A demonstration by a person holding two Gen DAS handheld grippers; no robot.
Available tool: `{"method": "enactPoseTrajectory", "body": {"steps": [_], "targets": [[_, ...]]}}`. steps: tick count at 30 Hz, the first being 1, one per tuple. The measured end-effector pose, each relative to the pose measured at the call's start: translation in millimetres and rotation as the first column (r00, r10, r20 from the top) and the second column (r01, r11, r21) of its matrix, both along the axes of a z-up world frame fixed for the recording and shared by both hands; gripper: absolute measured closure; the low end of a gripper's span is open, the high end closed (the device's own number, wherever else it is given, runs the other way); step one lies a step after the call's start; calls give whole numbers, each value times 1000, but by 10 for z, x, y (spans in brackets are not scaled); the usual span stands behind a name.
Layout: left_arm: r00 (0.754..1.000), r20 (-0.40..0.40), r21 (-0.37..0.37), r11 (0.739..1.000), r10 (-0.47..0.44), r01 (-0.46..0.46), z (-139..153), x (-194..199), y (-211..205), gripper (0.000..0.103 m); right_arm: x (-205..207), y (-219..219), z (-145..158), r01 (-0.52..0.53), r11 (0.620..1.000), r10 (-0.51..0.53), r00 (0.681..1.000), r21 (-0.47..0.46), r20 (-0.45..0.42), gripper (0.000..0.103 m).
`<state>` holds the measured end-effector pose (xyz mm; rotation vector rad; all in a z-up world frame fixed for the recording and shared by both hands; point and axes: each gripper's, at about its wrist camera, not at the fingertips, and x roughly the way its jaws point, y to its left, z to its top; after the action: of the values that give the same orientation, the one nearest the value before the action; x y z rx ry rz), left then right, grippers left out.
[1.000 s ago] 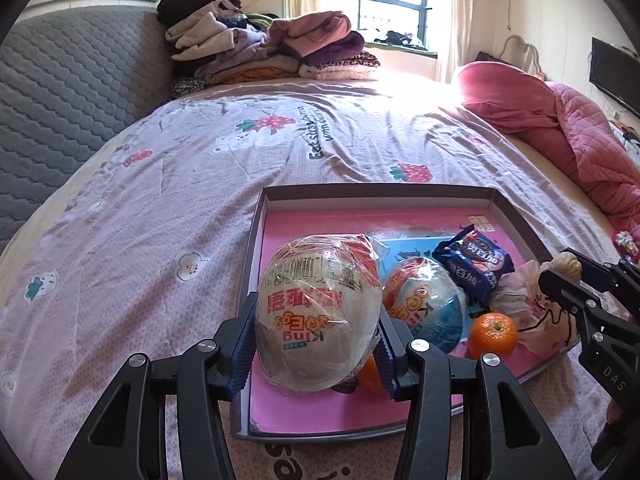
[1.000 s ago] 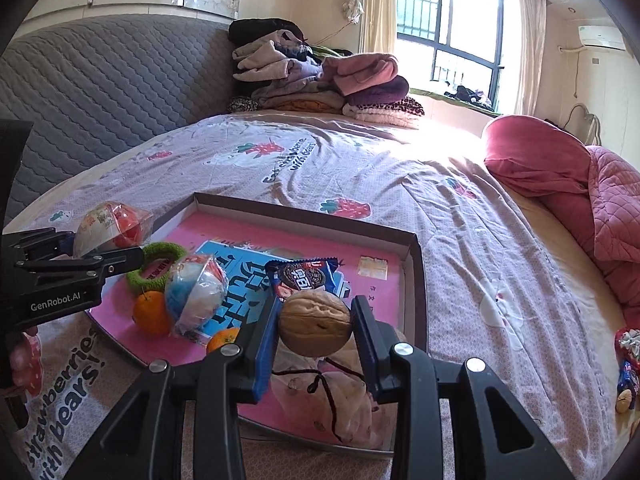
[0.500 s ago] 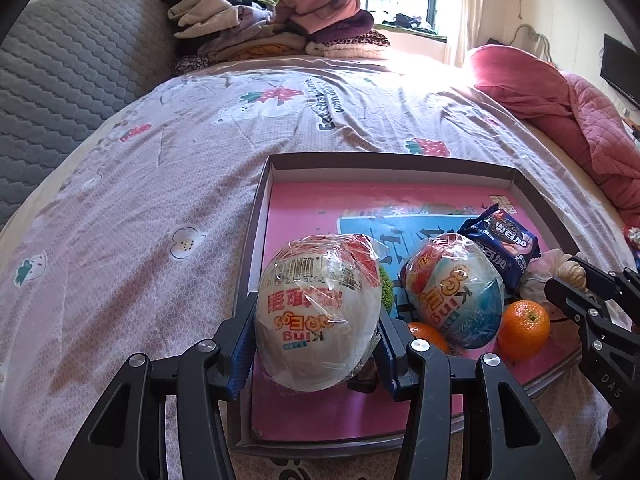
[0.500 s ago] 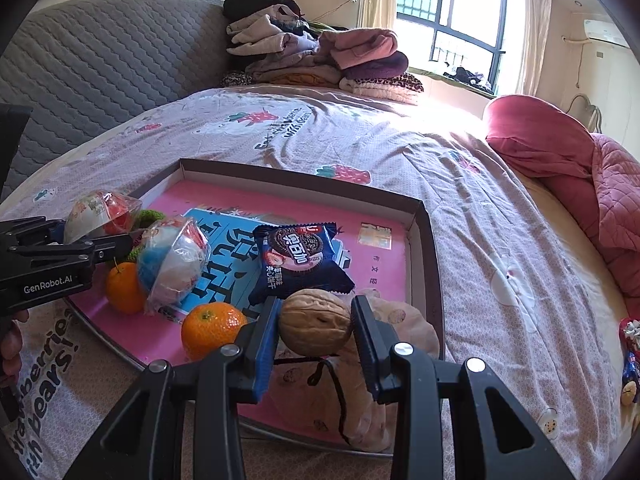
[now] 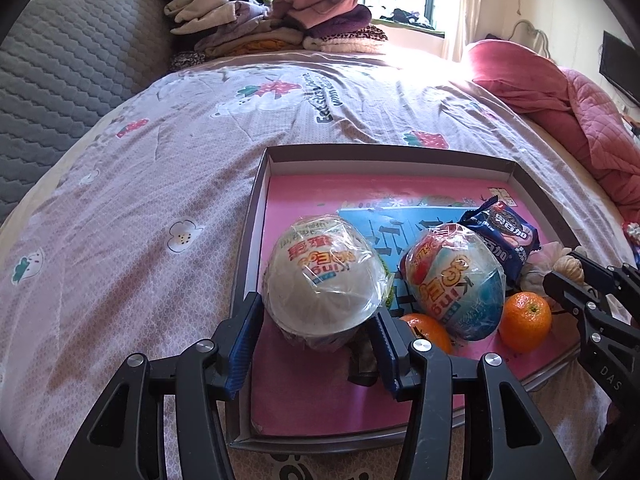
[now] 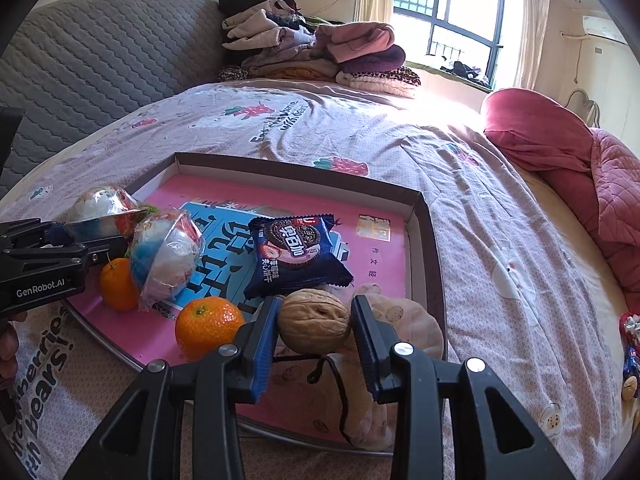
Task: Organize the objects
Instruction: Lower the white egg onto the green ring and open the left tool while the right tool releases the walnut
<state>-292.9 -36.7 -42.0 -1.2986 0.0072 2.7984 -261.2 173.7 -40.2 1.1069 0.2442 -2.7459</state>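
A shallow box tray (image 5: 384,152) with a pink floor lies on the bed. My left gripper (image 5: 316,308) is over its near left corner and its jaws are opening. A white wrapped toy egg (image 5: 324,280) rests on the tray between them, with a gap at the left pad. Beside it lie a blue toy egg (image 5: 456,284), two oranges (image 5: 524,320) and a dark blue cookie packet (image 6: 296,252). My right gripper (image 6: 315,312) is shut on a walnut (image 6: 314,320), held over a beige drawstring pouch (image 6: 404,320) at the tray's near right corner.
A pile of folded clothes (image 6: 320,52) sits at the head of the bed by the grey quilted headboard (image 6: 100,60). A pink quilt (image 6: 568,160) lies on the right. Wrapped sweets (image 6: 630,344) lie at the bed's right edge. A green ring (image 5: 386,272) peeks out behind the white egg.
The white egg has tipped forward and sunk onto the tray floor, and the left jaws have spread slightly off it. The right gripper still holds the walnut and has come nearer the pouch.
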Motion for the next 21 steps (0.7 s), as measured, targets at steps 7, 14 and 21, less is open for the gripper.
{"method": "enactPoseTrajectory", "body": {"steps": [7, 14, 21], "targets": [[1000, 0, -10, 1000, 3, -3, 12, 38, -5, 44, -12, 18, 31, 6, 1000, -6, 1000, -12, 6, 61], [1000, -12, -7, 1000, 4, -4, 68, 126, -21, 42, 19, 13, 86, 5, 1000, -5, 1000, -16, 2, 56], [999, -40, -5, 1000, 24, -24, 211, 264, -15, 35, 109, 8, 218, 9, 999, -9, 1000, -37, -22, 55]]}}
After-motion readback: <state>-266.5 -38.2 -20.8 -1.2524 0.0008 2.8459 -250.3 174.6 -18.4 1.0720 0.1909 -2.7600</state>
